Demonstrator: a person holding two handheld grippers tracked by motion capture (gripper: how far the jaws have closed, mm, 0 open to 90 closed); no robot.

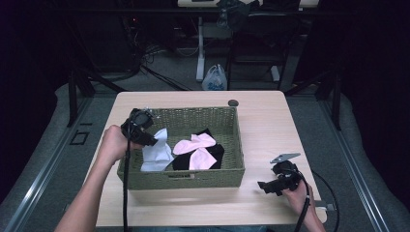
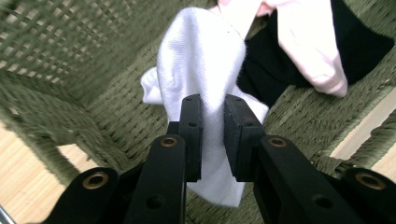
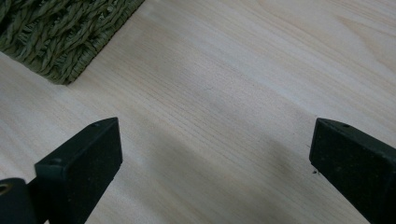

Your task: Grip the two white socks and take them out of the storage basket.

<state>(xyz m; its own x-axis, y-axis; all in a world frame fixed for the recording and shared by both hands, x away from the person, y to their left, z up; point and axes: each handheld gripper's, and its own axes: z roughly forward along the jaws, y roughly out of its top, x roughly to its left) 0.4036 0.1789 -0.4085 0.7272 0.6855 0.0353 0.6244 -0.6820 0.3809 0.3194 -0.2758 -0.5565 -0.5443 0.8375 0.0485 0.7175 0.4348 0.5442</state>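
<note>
1. A green woven basket (image 1: 182, 178) sits on the light wooden desk (image 1: 261, 121), toward its left and middle.
2. Inside the basket lie a white sock (image 1: 155, 153) at the left, two pink socks (image 1: 196, 143) in the middle, and black fabric (image 1: 216, 151) under and beside the pink ones.
3. The left gripper (image 1: 145, 135) reaches over the basket's left wall, held by the left hand (image 1: 114, 142); its cable hangs down toward the desk's near edge.
4. In the left gripper view, the fingers (image 2: 191, 126) pinch a fold of the white sock (image 2: 201, 60), which stands up between them above the basket floor, with the pink socks (image 2: 308, 42) and black fabric (image 2: 261, 74) just beyond it.
5. The right gripper (image 1: 270, 187) rests low over the desk's right near corner, well apart from the basket, in the right hand (image 1: 297, 195).
6. In the right gripper view, its fingers (image 3: 84, 163) are spread wide over bare wood, nothing between them, with a corner of the basket (image 3: 60, 37) at upper left.
</note>
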